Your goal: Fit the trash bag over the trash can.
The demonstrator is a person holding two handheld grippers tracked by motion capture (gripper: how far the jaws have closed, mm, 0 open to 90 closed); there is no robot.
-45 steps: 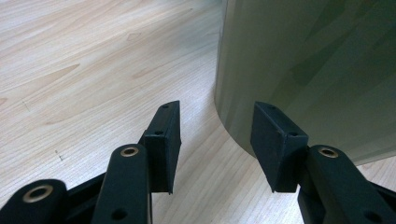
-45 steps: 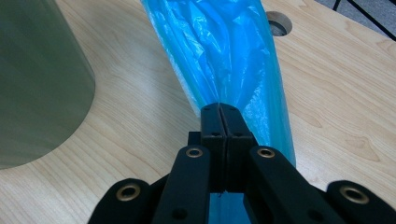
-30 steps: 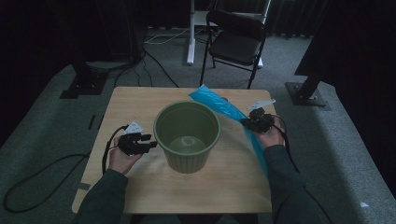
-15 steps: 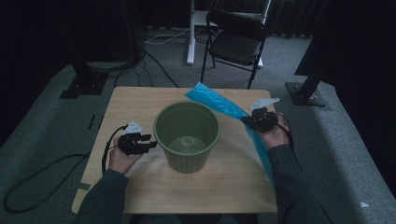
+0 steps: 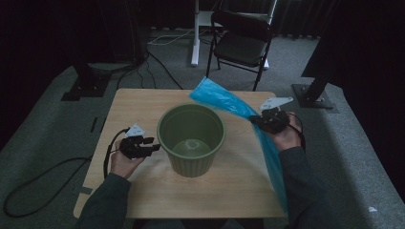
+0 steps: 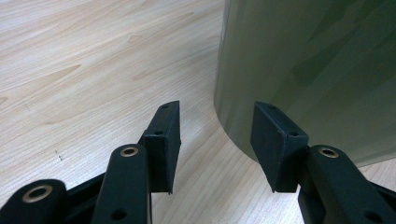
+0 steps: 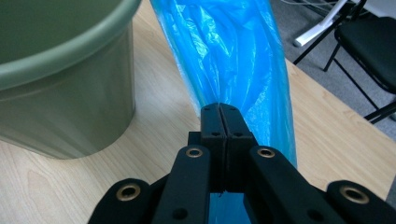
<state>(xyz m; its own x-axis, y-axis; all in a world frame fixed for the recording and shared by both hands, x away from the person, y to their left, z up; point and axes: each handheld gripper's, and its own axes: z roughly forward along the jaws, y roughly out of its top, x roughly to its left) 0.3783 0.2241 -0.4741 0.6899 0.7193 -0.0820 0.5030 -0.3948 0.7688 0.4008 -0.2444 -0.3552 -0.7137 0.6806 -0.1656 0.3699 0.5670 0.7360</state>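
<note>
Right gripper (image 5: pixel 253 120) clamped on blue plastic bag (image 5: pixel 224 101), bag stretched over the table (image 5: pixel 143 102). Left gripper (image 5: pixel 154 144) jaws apart, empty, just beside green bucket (image 5: pixel 191 138).

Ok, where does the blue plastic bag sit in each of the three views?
High view: the blue plastic bag runs from behind the green bucket down the table's right side, pinched by the right gripper.
Left gripper view: the bag is not in it.
Right gripper view: the bag rises from the shut jaws, upper centre.
Shared landmark: the green bucket, which all three views show.
</note>
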